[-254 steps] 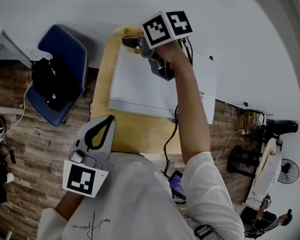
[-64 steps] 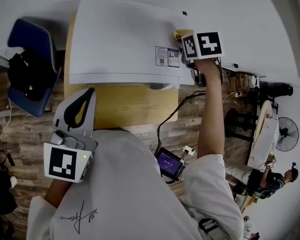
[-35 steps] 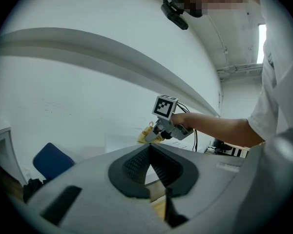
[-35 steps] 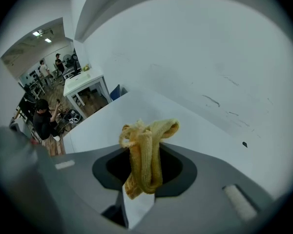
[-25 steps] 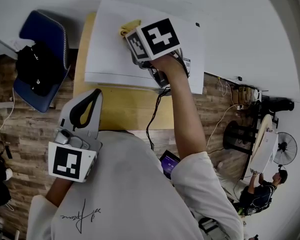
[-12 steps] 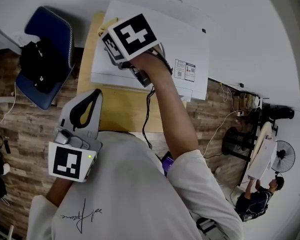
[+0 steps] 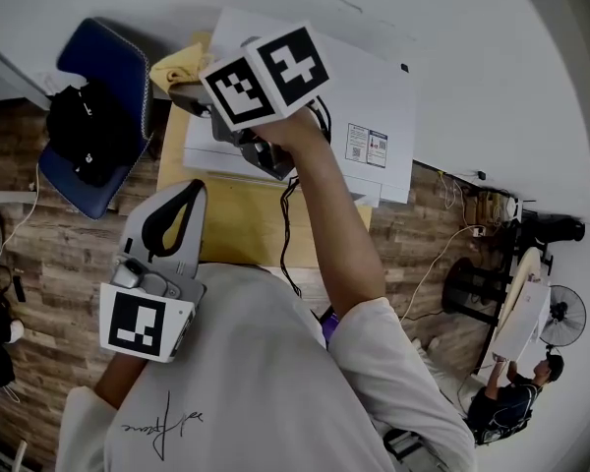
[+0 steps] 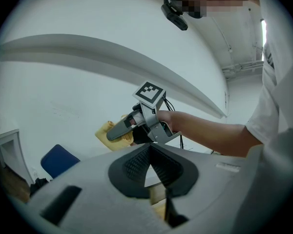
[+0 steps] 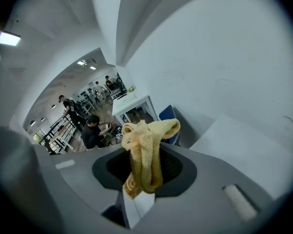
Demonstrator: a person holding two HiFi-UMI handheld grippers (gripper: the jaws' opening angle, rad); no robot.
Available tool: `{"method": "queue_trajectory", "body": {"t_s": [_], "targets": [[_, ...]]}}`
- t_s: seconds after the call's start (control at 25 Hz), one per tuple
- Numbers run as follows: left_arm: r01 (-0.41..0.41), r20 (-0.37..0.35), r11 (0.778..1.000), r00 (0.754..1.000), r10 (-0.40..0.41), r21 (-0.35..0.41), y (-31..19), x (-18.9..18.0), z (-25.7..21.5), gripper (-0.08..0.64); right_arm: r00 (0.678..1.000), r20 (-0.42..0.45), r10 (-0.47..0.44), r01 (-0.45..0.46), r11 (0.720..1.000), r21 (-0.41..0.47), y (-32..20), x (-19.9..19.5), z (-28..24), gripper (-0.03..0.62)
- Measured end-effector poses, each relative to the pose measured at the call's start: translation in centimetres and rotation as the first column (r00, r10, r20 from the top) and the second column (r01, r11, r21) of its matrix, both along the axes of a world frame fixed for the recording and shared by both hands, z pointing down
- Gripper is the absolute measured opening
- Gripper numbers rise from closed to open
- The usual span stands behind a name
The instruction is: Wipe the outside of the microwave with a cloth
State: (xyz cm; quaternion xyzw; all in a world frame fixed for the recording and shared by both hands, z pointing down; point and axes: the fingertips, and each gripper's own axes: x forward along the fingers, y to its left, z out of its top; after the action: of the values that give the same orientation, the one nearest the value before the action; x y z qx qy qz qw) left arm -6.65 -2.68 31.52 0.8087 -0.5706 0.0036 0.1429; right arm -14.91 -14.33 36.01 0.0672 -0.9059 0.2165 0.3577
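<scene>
The white microwave [image 7: 369, 91] stands on a wooden table [image 7: 241, 229], seen from above. My right gripper [image 7: 180, 89] is shut on a yellow cloth [image 7: 175, 67] and sits at the microwave's top left corner, jaws pointing left past its edge. In the right gripper view the cloth [image 9: 146, 152] hangs bunched between the jaws, with the microwave's top [image 9: 237, 140] at lower right. My left gripper [image 7: 191, 191] is held low by my chest, shut and empty. In the left gripper view its jaws [image 8: 151, 149] meet, with the right gripper [image 8: 111, 134] and cloth [image 8: 104, 129] beyond.
A blue chair [image 7: 108, 62] with a black bag [image 7: 88, 131] stands left of the table. A black cable [image 7: 287, 239] trails from the right gripper over the table. A white wall is behind the microwave. A fan [image 7: 567, 315] and people are far right.
The right gripper with the cloth has slid leftward across the microwave's top, from its right side to its left corner. The left gripper has stayed put.
</scene>
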Motion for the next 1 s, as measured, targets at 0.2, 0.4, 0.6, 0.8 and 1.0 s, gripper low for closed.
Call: {"method": "queue_trajectory", "body": {"t_s": [0.2, 0.4, 0.6, 0.8, 1.0], "targets": [[-0.026, 0.006, 1.0, 1.0, 0.026, -0.007, 0.1, 1.2, 0.0, -0.008, 1.0, 0.021, 0.012, -0.013, 0.999, 0.044, -0.4, 1.8, -1.8, 0.121], [-0.063, 0.015, 0.998, 0.998, 0.063, 0.0, 0.3, 2.6, -0.2, -0.008, 0.994, 0.023, 0.105, -0.106, 0.991, 0.079, -2.1, 6.6, -3.5, 0.121], [-0.117, 0.014, 0.993, 0.993, 0.117, 0.003, 0.4, 5.0, -0.2, -0.008, 0.979, 0.009, 0.205, -0.205, 0.974, 0.101, -3.7, 12.7, -4.4, 0.121], [-0.197, 0.012, 0.98, 0.98, 0.197, 0.0, 0.6, 7.0, -0.1, -0.007, 0.933, -0.033, 0.359, -0.353, 0.928, 0.122, -5.5, 21.4, -4.3, 0.121], [-0.247, 0.007, 0.969, 0.969, 0.247, -0.001, 0.8, 8.8, 0.1, -0.007, 0.861, -0.104, 0.498, -0.482, 0.864, 0.148, -6.1, 30.1, -3.1, 0.121]]}}
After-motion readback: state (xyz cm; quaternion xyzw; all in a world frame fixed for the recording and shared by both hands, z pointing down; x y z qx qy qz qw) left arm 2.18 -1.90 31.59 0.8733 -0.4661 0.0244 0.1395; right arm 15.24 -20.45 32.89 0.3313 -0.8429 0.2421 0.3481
